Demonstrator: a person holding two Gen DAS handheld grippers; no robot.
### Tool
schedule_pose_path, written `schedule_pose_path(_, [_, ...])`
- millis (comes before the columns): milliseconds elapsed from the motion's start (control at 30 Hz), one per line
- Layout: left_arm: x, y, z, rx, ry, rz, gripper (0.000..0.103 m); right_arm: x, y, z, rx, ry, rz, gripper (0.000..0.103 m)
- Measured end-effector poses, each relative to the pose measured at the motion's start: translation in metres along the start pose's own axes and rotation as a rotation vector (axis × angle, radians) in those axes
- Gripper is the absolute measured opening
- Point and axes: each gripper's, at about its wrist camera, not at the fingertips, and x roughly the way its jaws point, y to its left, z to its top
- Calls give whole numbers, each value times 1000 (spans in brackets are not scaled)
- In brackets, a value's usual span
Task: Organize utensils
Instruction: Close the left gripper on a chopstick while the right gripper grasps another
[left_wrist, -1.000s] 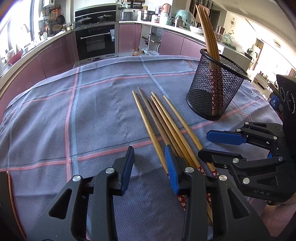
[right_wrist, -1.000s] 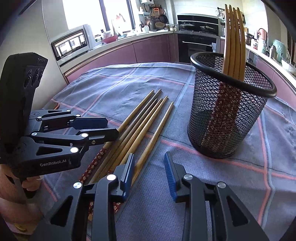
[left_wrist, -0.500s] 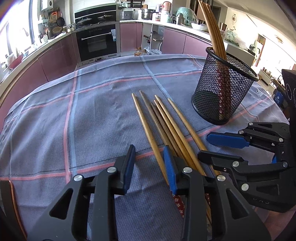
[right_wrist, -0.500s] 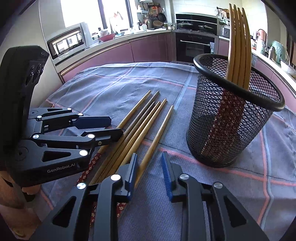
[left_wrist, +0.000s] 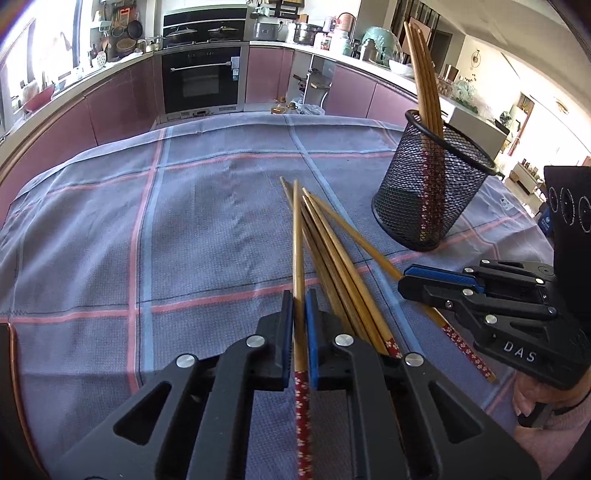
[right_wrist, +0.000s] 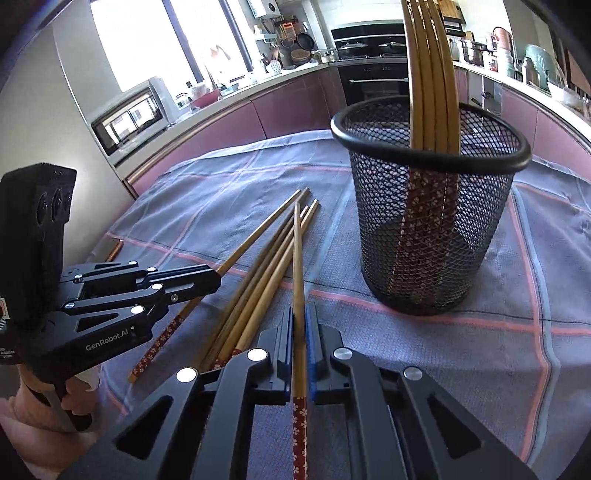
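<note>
The left gripper (left_wrist: 299, 302) has just closed its fingers (left_wrist: 286, 332) on one chopstick (left_wrist: 298, 258), and the right gripper (right_wrist: 299, 314) has closed likewise on another chopstick (right_wrist: 297, 258). Both chopsticks point straight ahead beyond the fingers, over the loose chopsticks (left_wrist: 332, 266) on the tabletop (left_wrist: 184, 221). Ahead and right, the mesh holder (right_wrist: 428, 229) keeps four chopsticks upright.

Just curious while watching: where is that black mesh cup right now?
The black mesh cup stands upright on the checked cloth, right of the loose chopsticks in both views, with several chopsticks already standing in it.
</note>
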Motion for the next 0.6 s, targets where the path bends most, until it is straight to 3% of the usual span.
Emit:
schedule_pose_path(300, [-3, -6, -12, 51, 32, -18, 8, 2, 5, 0, -46, 33, 35, 6])
schedule_pose_path(600, [8, -7, -5, 91, 57, -35, 12, 13, 9, 5, -73, 56, 6, 7])
